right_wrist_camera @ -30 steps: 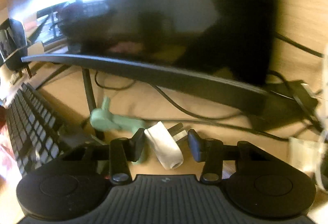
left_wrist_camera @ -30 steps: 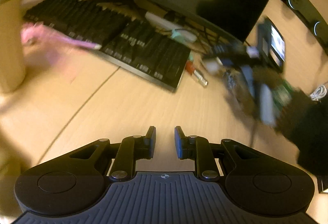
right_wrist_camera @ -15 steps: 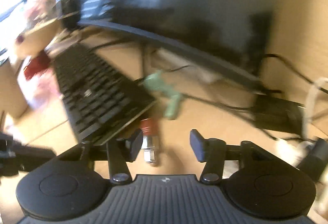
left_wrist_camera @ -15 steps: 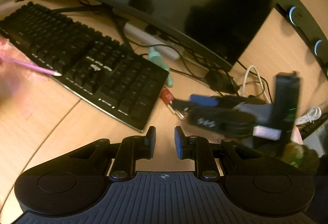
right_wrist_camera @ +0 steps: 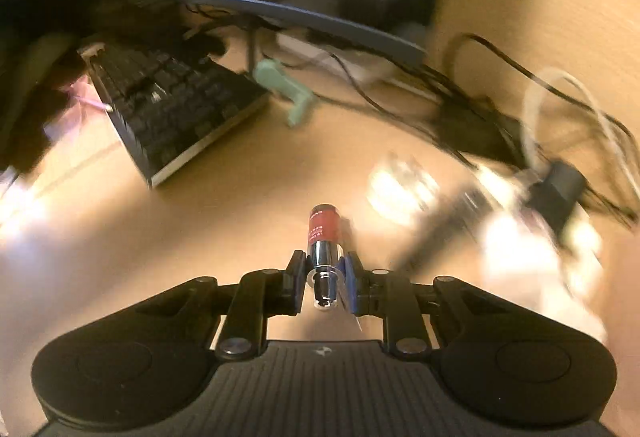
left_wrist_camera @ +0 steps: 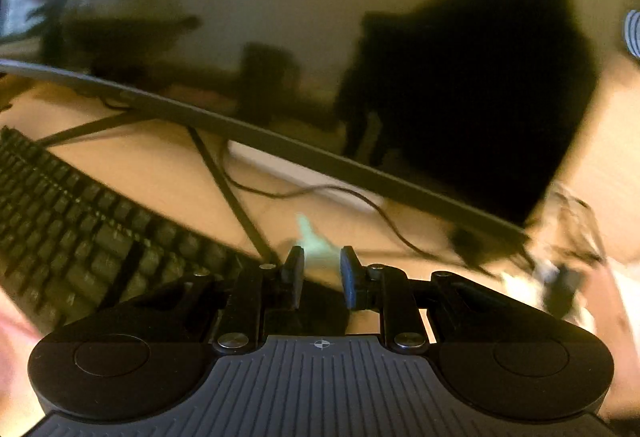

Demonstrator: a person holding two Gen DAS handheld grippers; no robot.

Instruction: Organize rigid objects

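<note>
One red-and-chrome tube [right_wrist_camera: 323,237], right gripper [right_wrist_camera: 324,279] jaws closing on it.

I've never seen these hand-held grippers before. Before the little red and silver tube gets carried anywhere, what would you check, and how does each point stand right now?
1. Red and silver tube between the right gripper pads: ok, jaws closing on its silver end.
2. Tube centred in the grip: ok.
3. Grip firm: cannot tell.
4. Left gripper carrying nothing: ok, only the pale green object shows beyond its gap.
5. Keyboard and cables away from the tube: ok.
</note>
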